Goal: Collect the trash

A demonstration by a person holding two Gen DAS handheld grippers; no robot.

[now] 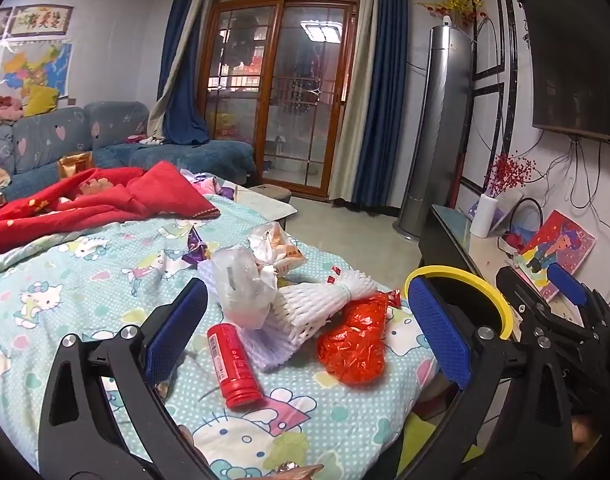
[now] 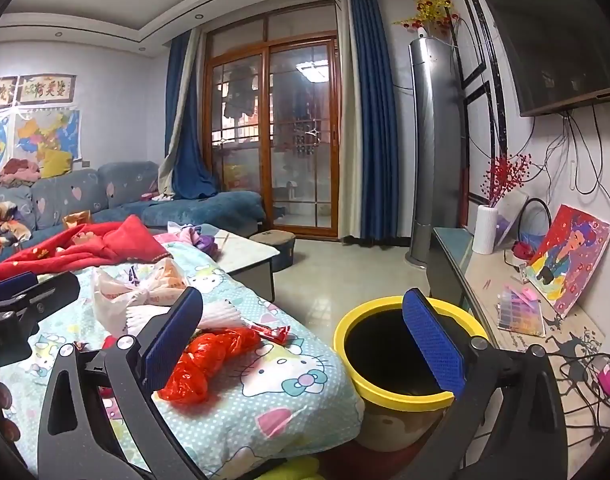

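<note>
Trash lies on a Hello Kitty quilt point(image 1: 85, 280): a red cylindrical bottle point(image 1: 235, 364), a crumpled red plastic bag point(image 1: 355, 344), white foam fruit netting point(image 1: 317, 304), and clear plastic bags point(image 1: 245, 280). My left gripper point(image 1: 309, 332) is open and empty, above the bottle and netting. My right gripper point(image 2: 305, 336) is open and empty, between the red bag point(image 2: 203, 360) and a yellow-rimmed bin point(image 2: 409, 360). The bin's rim point(image 1: 497, 300) also shows in the left wrist view, behind the right gripper point(image 1: 561, 312).
A red blanket point(image 1: 97, 200) lies further up the quilt. A blue sofa point(image 2: 145, 196) stands behind. A low table point(image 2: 249, 252) and stool point(image 2: 277, 240) stand beyond the quilt. A TV shelf point(image 2: 517, 340) with a vase, painting and cables runs along the right wall.
</note>
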